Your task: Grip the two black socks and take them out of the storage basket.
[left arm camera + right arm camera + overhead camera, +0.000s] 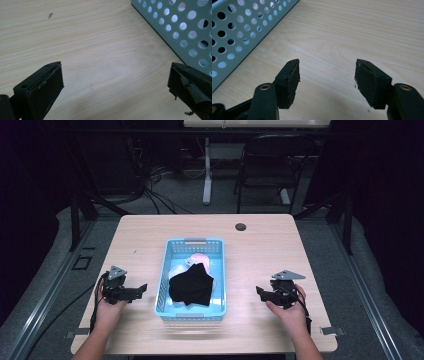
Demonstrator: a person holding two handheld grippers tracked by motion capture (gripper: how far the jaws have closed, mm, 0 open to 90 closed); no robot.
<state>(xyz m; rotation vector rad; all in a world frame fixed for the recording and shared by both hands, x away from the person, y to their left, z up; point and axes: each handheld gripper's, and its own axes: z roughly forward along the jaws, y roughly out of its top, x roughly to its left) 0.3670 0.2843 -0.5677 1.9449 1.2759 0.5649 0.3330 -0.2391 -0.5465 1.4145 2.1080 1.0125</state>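
1. While both tools rest on the table (260, 250), the left gripper (142, 288) and right gripper (259, 291) are seen with jaws spread, empty.
2. The black cloth (191, 285) is found inside the blue basket (194, 242), atop pale items.
3. Risk is judged: the light basket could be shoved or lifted if cloth is snagged.

Lab or studio recording space, pale wooden table (150, 232) on grey carpet, dark curtains either side of it, tangled cables (150, 190) on the floor beyond the table, black chair (270, 167) and desk leg (207, 170) behind it
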